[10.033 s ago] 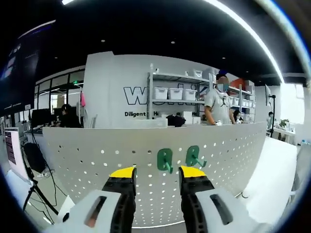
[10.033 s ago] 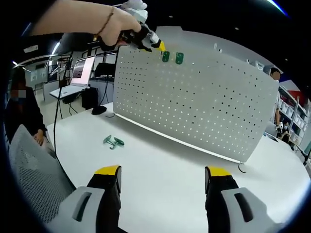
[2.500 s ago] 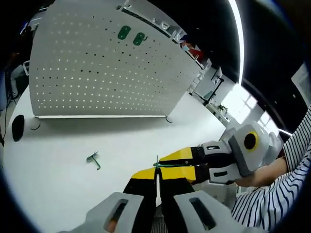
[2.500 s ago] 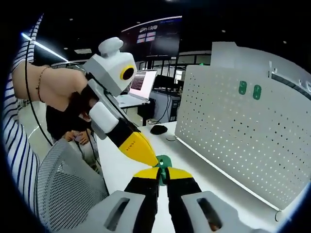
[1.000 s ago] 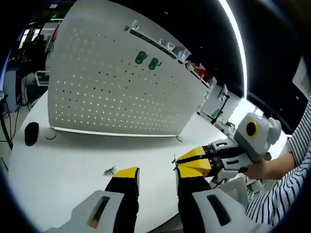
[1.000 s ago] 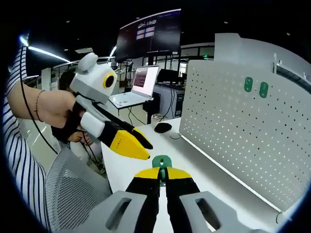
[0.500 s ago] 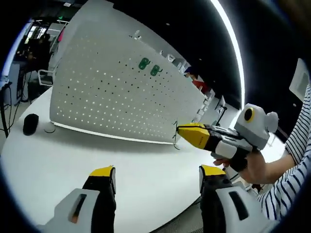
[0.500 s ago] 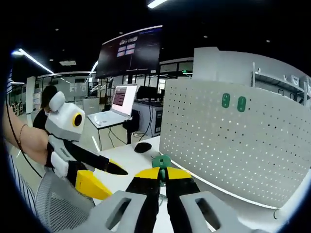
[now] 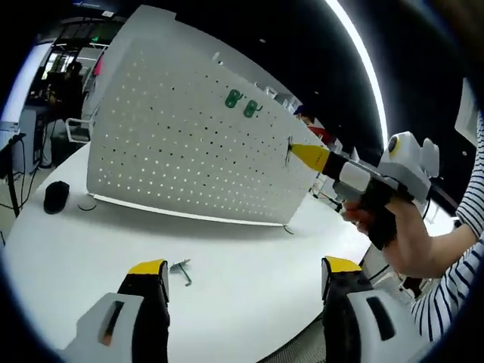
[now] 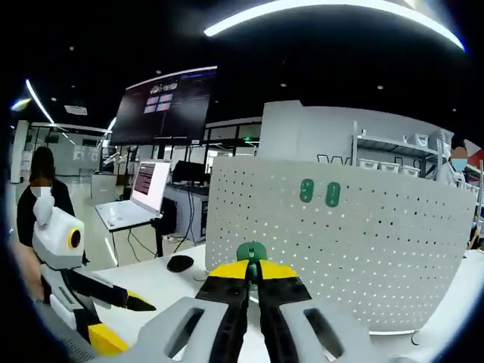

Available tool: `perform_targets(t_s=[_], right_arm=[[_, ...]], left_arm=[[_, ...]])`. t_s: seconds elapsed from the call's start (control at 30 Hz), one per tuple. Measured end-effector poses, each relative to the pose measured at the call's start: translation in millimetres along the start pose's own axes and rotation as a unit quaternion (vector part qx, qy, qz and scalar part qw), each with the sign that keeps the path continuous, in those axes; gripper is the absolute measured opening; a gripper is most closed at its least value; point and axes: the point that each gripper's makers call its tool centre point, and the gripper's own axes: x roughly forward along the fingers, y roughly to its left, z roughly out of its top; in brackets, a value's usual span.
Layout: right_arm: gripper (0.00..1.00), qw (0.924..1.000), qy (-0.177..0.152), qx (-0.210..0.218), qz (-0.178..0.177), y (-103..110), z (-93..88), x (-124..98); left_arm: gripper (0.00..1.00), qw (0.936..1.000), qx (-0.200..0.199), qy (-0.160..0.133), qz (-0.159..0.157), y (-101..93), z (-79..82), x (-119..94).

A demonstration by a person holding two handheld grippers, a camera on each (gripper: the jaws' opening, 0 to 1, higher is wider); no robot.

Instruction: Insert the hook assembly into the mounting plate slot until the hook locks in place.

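On the table, a spare hook (image 9: 181, 268) lies between my left gripper (image 9: 236, 274)'s wide-spread jaws. My right gripper (image 10: 252, 274), clamped on the green hook assembly (image 10: 252, 253), has lifted toward the pegboard (image 10: 378, 257); insertion beside the two mounted hooks (image 10: 319, 192) comes next.

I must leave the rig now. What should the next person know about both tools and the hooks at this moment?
Right tool: shut on a green hook, raised toward the white pegboard.
Left tool: open, holds nothing, low over the table.
Done: two green hooks already sit high on the pegboard.
Left: push the held hook into a slot until it locks; another hook piece lies on the table.
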Motion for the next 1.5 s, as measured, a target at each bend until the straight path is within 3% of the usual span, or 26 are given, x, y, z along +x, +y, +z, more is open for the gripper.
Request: perform_targets(t_s=[0.17,0.27,0.47,0.7,0.93,1.23,1.5], right_arm=[[0.0,0.9995,-0.017,0.008,-0.025,-16,10.0,9],[0.0,0.9989,-0.024,0.018,-0.037,-23,13.2,14],[0.0,0.9977,-0.036,0.022,-0.053,-33,21.1,24],[0.0,0.9961,-0.045,0.029,-0.07,-42,24.4,34],[0.0,0.991,-0.054,0.05,-0.111,-65,30.0,47],[0.0,0.9869,-0.059,0.051,-0.141,-90,31.7,58],[0.0,0.9856,-0.061,0.046,-0.151,-101,31.1,64]], left_arm=[[0.89,1.0,0.006,0.0,0.007,2.1,-1.3,-1],[0.9,0.9992,0.028,-0.008,0.027,7.5,1.3,-2],[0.92,0.999,0.023,-0.007,0.036,13.8,0.2,-4],[0.93,0.999,0.011,-0.007,0.042,20.4,-0.5,-5],[0.9,0.9988,0.022,0.001,0.044,19.1,-4.1,-4],[0.94,0.9991,0.016,-0.002,0.04,19.3,-3.3,-3],[0.96,0.999,0.018,-0.002,0.04,18.8,-3.3,-3]])
